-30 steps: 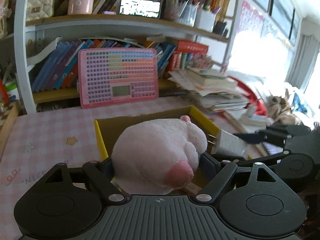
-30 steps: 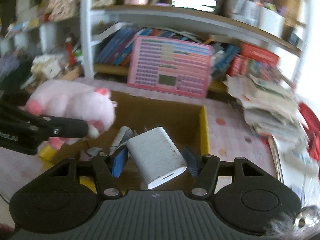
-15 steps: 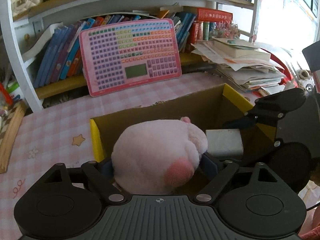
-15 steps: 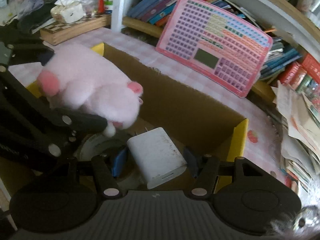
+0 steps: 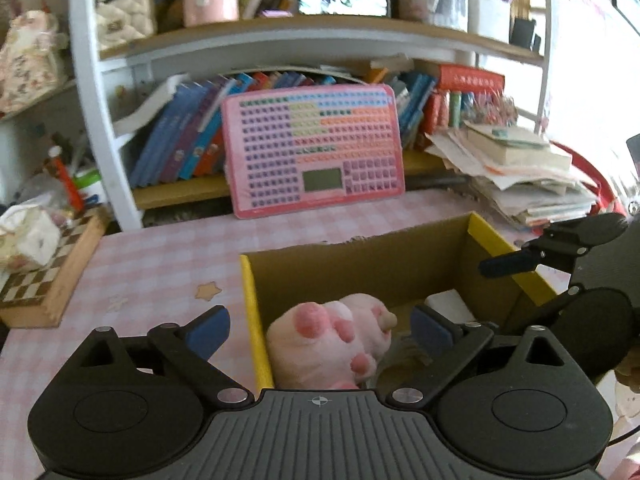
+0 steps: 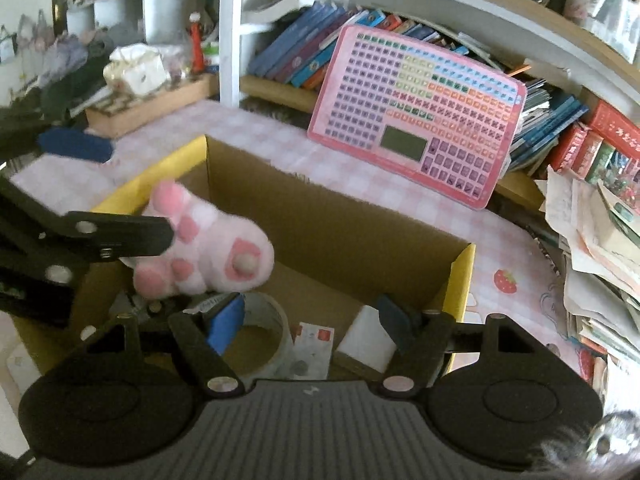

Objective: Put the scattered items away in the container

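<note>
A yellow-rimmed cardboard box (image 5: 248, 288) (image 6: 464, 276) stands on the pink checked table. A pink plush toy (image 5: 332, 336) (image 6: 208, 256) lies paws up in its left part. A white charger block (image 6: 366, 340) (image 5: 448, 304) lies on the box floor at the right, beside a tape roll (image 6: 260, 332) and a small card (image 6: 312, 344). My left gripper (image 5: 320, 330) is open above the plush, touching nothing. My right gripper (image 6: 312, 320) is open and empty above the box floor, its right pad next to the charger.
A pink keypad toy (image 5: 312, 148) (image 6: 420, 116) leans on a bookshelf behind the box. A paper stack (image 5: 516, 172) lies at the right. A chessboard box (image 5: 48, 272) with tissues sits at the left. Pink checked table (image 5: 160, 264) lies left of the box.
Both grippers opened. The plush dropped from the left gripper into the box and rolled paws up. The charger left the right gripper and now lies on the box floor.
</note>
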A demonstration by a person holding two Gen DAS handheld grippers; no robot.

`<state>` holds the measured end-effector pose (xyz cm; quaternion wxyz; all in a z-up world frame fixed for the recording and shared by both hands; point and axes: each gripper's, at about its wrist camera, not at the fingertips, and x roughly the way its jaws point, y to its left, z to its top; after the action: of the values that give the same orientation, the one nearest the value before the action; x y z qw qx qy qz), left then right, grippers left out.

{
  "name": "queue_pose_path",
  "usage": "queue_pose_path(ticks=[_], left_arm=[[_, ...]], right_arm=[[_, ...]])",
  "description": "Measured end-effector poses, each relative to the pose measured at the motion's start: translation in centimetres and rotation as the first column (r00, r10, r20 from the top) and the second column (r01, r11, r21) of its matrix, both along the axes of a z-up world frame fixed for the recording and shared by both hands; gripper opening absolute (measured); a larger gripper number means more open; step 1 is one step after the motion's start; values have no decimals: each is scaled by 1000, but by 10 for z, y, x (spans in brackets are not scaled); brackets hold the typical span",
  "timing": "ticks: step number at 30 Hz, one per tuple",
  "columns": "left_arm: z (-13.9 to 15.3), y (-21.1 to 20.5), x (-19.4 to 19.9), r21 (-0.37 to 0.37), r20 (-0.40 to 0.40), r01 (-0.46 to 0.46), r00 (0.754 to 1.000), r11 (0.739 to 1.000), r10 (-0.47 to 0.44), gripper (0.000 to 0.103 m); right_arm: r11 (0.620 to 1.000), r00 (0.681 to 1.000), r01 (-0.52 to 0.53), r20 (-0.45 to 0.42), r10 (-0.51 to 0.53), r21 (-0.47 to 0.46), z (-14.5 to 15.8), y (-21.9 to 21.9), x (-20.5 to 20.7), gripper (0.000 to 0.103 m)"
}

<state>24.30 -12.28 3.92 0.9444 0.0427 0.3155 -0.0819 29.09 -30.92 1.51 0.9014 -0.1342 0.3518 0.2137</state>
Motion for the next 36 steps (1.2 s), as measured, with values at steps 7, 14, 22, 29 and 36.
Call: queue_pose_path(ticks=[7, 14, 22, 29, 36], left_arm=[[18, 20, -42, -27, 52, -75, 996, 997, 77, 100], [25, 43, -90, -44, 85, -151, 984, 988, 154, 102], [21, 69, -138, -134, 66, -191, 977, 972, 201, 102], [11, 76, -187, -61, 71, -189, 979, 980, 193, 102], [-8, 76, -223, 29, 35, -157, 987, 987, 156, 102]], right_arm=[[994, 997, 52, 57, -58, 98, 18, -1, -31, 76], [983, 988, 102, 101, -118, 150, 28, 8, -80, 79], [972, 979, 144, 118, -168, 185, 29, 27, -146, 81], [962, 966, 205, 119, -228, 178, 25, 40, -204, 85], [952, 955, 276, 69, -287, 134, 8, 55, -247, 92]])
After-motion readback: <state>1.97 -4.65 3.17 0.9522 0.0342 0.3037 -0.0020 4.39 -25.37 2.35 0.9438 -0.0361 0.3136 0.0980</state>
